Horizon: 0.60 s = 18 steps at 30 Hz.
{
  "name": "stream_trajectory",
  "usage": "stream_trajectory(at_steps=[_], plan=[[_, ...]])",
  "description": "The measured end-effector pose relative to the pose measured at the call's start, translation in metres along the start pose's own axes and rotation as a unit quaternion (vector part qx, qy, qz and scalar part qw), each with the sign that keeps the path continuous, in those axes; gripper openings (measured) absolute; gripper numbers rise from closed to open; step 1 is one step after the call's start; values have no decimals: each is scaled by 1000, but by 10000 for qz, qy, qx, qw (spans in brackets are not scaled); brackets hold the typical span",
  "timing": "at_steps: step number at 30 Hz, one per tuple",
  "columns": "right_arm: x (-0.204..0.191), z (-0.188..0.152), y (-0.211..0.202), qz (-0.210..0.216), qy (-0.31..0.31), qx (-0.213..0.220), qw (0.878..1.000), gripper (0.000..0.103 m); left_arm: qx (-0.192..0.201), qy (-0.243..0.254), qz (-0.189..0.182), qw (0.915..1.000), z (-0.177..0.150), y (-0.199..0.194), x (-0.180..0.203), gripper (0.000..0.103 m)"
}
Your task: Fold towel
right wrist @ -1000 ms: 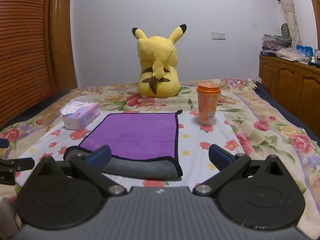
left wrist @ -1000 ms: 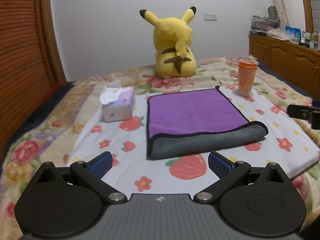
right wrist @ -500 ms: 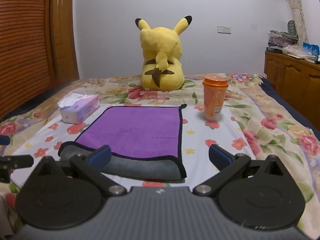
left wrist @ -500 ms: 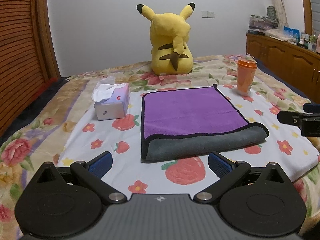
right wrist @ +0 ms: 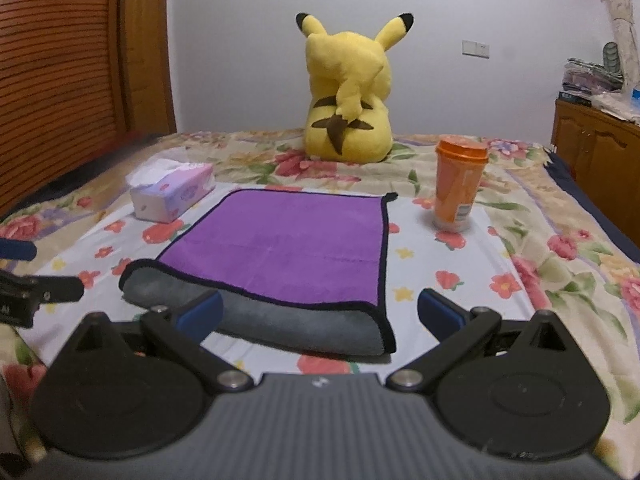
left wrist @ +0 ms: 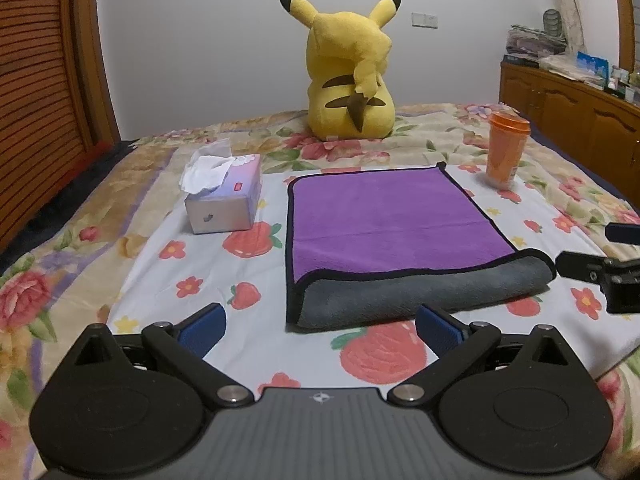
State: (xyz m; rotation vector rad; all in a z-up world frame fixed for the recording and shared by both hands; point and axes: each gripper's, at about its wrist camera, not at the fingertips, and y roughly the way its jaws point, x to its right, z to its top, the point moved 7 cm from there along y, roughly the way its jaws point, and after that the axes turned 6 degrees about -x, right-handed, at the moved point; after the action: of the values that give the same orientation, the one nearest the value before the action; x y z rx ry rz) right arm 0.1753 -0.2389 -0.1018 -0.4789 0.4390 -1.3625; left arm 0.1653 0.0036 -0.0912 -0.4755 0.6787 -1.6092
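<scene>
both grippers agape over floral bedspread (left wrist: 460, 128); towel (left wrist: 392, 220) flat

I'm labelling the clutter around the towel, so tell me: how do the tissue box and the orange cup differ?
The tissue box is a low, pale lilac-and-white block lying flat; the orange cup is a tall, upright cylinder. The tissue box is open, with white tissue sticking out on top; the orange cup is closed by an orange lid. The tissue box lies left of the towel, the orange cup beyond its far right corner. Both rest on the floral bedspread, clear of the towel.
</scene>
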Motion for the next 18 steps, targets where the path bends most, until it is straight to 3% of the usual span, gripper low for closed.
stream_trajectory(at_steps=[18], plan=[[1,0,30,71,-70,-273,9996,103,-185,-142,-81,9997,16,41,-20,95]])
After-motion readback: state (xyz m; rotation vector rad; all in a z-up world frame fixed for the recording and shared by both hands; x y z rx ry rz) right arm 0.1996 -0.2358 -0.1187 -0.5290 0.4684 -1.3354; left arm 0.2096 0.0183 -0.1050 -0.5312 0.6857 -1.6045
